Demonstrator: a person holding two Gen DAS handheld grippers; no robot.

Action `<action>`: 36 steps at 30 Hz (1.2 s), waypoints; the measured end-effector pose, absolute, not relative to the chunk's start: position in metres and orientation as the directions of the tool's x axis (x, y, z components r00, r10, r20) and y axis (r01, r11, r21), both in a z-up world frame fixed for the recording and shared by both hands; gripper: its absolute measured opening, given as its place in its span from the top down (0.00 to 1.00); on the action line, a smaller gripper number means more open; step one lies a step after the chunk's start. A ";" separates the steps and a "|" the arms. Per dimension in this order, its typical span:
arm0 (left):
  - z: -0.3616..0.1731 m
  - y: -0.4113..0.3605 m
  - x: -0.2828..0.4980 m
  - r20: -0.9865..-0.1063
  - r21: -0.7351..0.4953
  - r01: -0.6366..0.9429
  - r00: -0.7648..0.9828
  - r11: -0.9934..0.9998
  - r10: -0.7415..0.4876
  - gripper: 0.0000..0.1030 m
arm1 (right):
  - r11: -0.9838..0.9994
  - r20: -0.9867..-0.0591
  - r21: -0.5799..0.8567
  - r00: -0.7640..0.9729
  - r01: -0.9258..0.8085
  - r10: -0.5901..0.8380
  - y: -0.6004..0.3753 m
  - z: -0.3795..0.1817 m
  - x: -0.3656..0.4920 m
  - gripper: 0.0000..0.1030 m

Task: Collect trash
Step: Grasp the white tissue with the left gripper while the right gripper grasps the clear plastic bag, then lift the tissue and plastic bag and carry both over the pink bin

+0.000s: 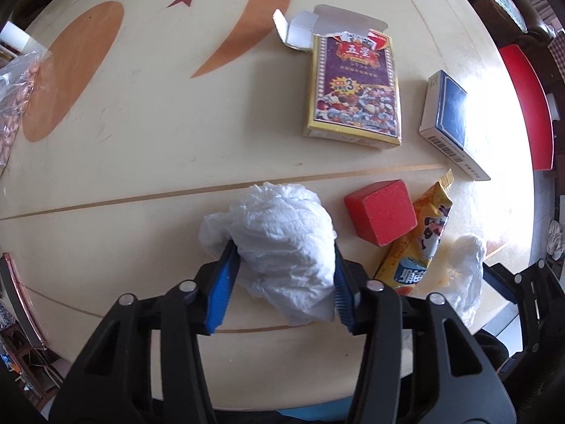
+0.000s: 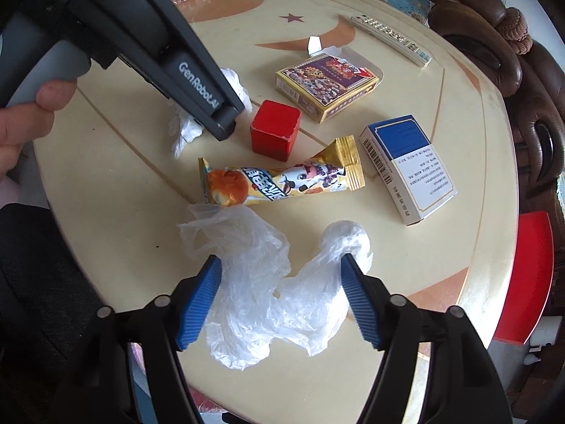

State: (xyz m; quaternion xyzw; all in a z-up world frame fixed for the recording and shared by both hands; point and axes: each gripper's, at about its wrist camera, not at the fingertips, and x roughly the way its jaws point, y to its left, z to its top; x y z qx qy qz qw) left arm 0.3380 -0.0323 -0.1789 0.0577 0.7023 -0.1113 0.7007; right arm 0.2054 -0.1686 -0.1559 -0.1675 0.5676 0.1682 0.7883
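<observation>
Bright daylight, glare washing out the table (image 1: pixel 494 162) edge right of the blue-and-white box (image 1: pixel 450 120), soft faint shadows beside that box, strong fisheye bending and dark corners, centre sharp, rims slightly blurred

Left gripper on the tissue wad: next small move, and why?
Probably lift it straight up. The left gripper has both blue pads against the sides of the crumpled tissue, which bulges between them, so it looks gripped. The tissue lies on the table, close to the red block, so a vertical lift should avoid nudging that.
</observation>
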 end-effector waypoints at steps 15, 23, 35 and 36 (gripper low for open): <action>-0.161 0.002 0.318 -0.995 -0.053 0.216 0.068 0.975 -0.070 0.75 | 0.957 -0.937 0.027 0.326 -0.289 0.124 -0.212 -0.135 0.202 0.72; -0.121 0.007 0.288 -0.985 -0.019 0.222 0.165 0.975 -0.057 0.75 | 0.972 -0.904 0.045 0.404 -0.231 0.138 -0.229 -0.095 0.189 0.72; -0.042 -0.006 0.194 -0.939 -0.052 0.321 0.306 0.946 -0.156 0.75 | 0.977 -0.835 0.045 0.529 -0.207 0.151 -0.232 -0.018 0.136 0.72; -0.037 -0.006 0.184 -0.935 -0.058 0.332 0.313 0.941 -0.168 0.75 | 0.977 -0.830 0.046 0.536 -0.210 0.154 -0.232 -0.012 0.129 0.72</action>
